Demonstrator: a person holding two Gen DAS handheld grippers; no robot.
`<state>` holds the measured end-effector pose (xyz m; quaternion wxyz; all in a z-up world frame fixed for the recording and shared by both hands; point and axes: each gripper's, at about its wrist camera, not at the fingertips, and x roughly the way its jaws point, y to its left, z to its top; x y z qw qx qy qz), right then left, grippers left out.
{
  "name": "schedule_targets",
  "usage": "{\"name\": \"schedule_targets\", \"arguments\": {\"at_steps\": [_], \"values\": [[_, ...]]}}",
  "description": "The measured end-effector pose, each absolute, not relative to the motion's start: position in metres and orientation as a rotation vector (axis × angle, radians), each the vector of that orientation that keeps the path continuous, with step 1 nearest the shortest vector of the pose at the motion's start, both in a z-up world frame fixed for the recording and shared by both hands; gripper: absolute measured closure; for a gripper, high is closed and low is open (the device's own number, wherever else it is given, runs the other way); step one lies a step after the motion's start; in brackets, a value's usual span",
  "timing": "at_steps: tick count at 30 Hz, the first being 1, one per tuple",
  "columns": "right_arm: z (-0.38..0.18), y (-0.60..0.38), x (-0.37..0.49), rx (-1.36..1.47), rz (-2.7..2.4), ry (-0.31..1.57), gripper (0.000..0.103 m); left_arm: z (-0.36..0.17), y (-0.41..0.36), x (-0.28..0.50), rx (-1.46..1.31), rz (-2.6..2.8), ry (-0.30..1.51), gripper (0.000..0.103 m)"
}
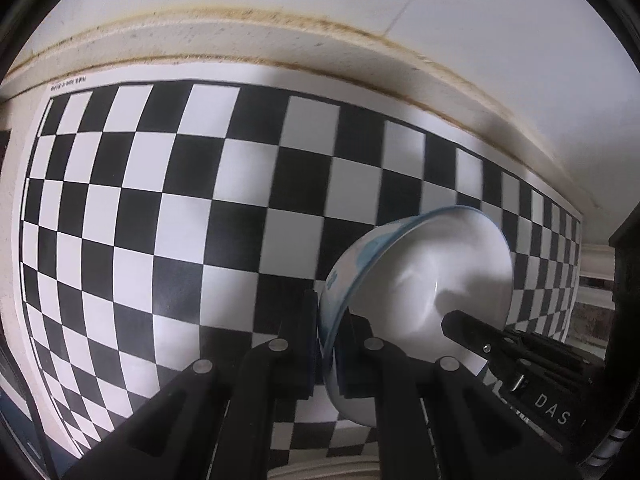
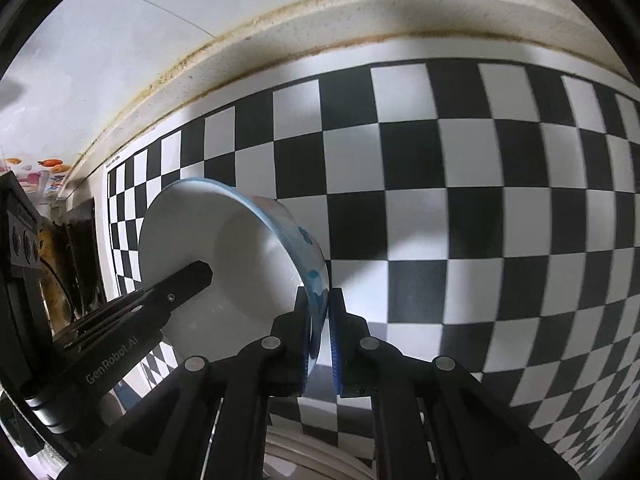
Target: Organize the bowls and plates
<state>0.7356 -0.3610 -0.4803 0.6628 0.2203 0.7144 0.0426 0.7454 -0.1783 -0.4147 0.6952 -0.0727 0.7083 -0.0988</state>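
A white bowl (image 1: 424, 280) with a blue rim and blue pattern outside hangs tilted on its side above the checkerboard mat. My left gripper (image 1: 332, 340) is shut on its rim, one finger inside, one outside. My right gripper (image 2: 320, 320) is shut on the opposite rim of the same bowl (image 2: 216, 248). Each gripper's finger shows in the other view, the right one in the left wrist view (image 1: 472, 330) and the left one in the right wrist view (image 2: 180, 288). A white plate rim (image 2: 320, 456) shows at the bottom edge below the grippers.
A black and white checkerboard mat (image 1: 200, 220) covers the counter. A stained raised ledge (image 1: 280, 40) and white wall run behind it. Dark objects (image 2: 60, 260) stand at the left edge of the right wrist view.
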Motion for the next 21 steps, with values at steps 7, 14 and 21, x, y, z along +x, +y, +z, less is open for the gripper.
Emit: {"name": "schedule_targets", "arguments": {"at_steps": [7,14,21], "values": [[-0.444,-0.380,0.713,0.497,0.088,1.561,0.094,-0.384,-0.195,0.727,-0.132,-0.284,1.534,0.098],[-0.405,-0.401,0.672,0.499,0.067,1.502,0.094,-0.351,-0.215,0.694,-0.091,-0.360,1.487,0.097],[-0.368,-0.430,0.614,0.528,0.024,1.437,0.093,-0.320,-0.251,0.648,-0.021,-0.445,1.438,0.097]]}}
